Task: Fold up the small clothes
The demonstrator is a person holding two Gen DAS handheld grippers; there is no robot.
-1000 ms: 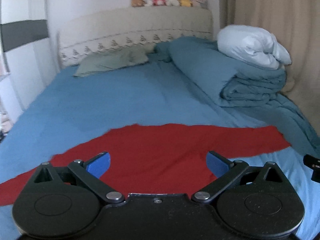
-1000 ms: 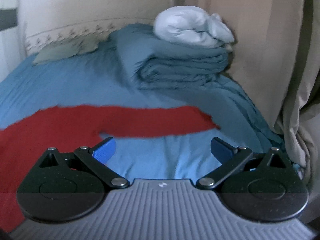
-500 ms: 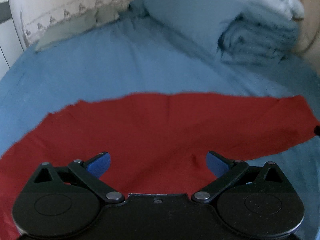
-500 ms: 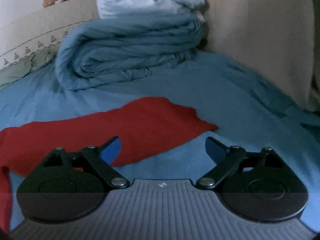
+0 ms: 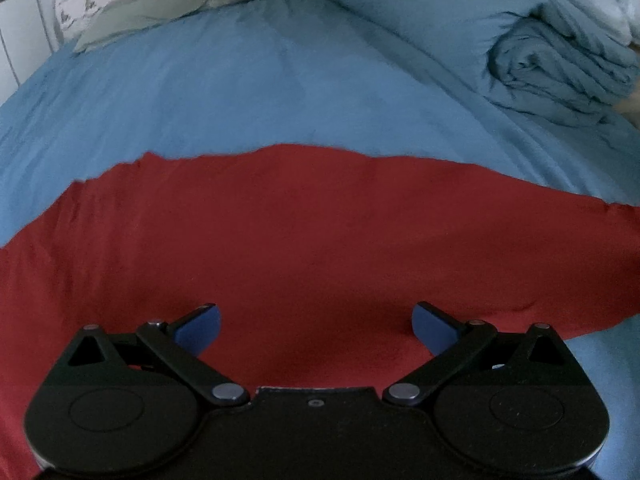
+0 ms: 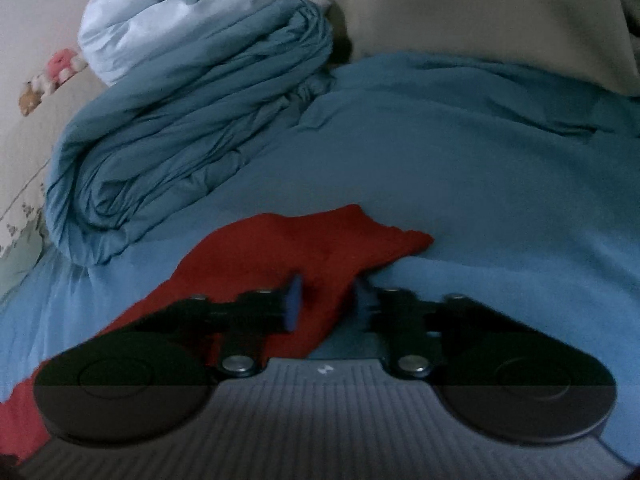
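Since a second ago you have brought both tools down close to the bed, and your right gripper (image 6: 326, 300) has just been closing: its blue pads, wide apart before, now stand narrowly apart with an edge of the red garment (image 6: 288, 252) bunched between them, though blur hides whether they press on the cloth. Your left gripper (image 5: 316, 326) has its jaws spread wide as before, low over the red garment (image 5: 320, 232), which now fills that view from 9 o'clock across to 3 o'clock where it earlier was a thinner strip. The garment lies flat on the blue sheet (image 5: 240, 92); in the right wrist view its corner tapers out toward 2 o'clock of the pads. The folded blue duvet (image 6: 192, 144) sits at 11 o'clock in that view with a pale rolled blanket (image 6: 160, 16) on top, well apart from the garment. A beige curtain (image 6: 480, 8) hangs at 1 o'clock.
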